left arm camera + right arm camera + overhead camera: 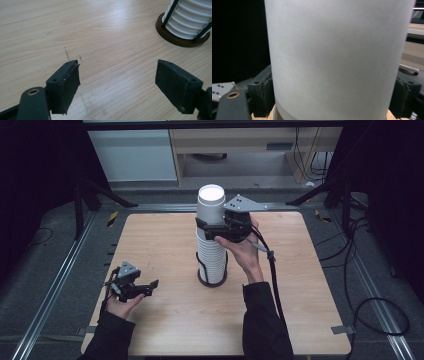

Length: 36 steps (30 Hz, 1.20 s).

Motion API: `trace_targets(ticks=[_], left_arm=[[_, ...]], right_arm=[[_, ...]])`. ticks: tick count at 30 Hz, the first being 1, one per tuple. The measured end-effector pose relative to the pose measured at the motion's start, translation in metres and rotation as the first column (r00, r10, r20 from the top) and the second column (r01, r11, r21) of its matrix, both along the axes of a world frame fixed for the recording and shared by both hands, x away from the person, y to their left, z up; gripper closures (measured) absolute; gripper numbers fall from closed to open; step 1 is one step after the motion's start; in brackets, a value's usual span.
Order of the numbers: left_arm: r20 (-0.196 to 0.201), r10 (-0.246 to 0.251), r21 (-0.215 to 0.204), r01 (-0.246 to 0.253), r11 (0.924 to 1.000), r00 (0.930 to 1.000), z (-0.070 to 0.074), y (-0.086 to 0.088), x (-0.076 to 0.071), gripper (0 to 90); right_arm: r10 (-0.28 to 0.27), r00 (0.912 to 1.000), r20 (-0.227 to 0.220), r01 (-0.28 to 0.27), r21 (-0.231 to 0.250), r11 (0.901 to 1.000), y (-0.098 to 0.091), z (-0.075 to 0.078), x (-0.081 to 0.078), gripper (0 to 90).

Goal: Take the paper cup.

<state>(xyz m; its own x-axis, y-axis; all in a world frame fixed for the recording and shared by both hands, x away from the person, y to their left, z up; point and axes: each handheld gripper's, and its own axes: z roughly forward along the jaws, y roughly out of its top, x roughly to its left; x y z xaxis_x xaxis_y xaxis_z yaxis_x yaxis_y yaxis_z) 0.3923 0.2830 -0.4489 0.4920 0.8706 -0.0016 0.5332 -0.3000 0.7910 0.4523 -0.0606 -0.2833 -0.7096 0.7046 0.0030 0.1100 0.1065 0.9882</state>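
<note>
1. A tall stack of white paper cups stands in a dark round holder with thin black uprights, near the middle of the wooden table.
2. The top cup is plain, matt white and smooth-walled; below it the stack shows ridged rims, seen close in the left gripper view.
3. The right gripper reaches in level from the right of the stack, its jaws set on either side of the top cup and clasping its wall.
4. The right hand rises steeply beside the stack, cable trailing down the forearm.
5. The left gripper lies low over the table, well left of the stack, jaws spread wide with nothing between them.
</note>
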Motion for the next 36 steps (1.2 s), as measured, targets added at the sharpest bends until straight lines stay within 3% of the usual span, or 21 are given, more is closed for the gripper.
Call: trace_targets(ticks=[22,29,36], left_arm=[[0.006,0.004,-0.012,-0.004,0.9999,1.0000,0.002,0.001,-0.001,19.4],[0.008,-0.002,-0.011,0.002,0.9999,1.0000,0.003,0.001,-0.002,19.5],[0.007,-0.009,-0.014,0.009,0.9999,0.9999,0.004,0.000,-0.003,19.5]], right_arm=[[-0.018,0.9931,0.116,0.016,0.023,0.9996,-0.016,0.053,-0.020,14.3],[-0.047,0.9907,0.128,0.042,0.043,0.9982,-0.037,0.057,-0.028,14.2],[-0.076,0.9904,0.115,0.074,0.023,0.9970,-0.061,0.048,-0.041,14.2]])
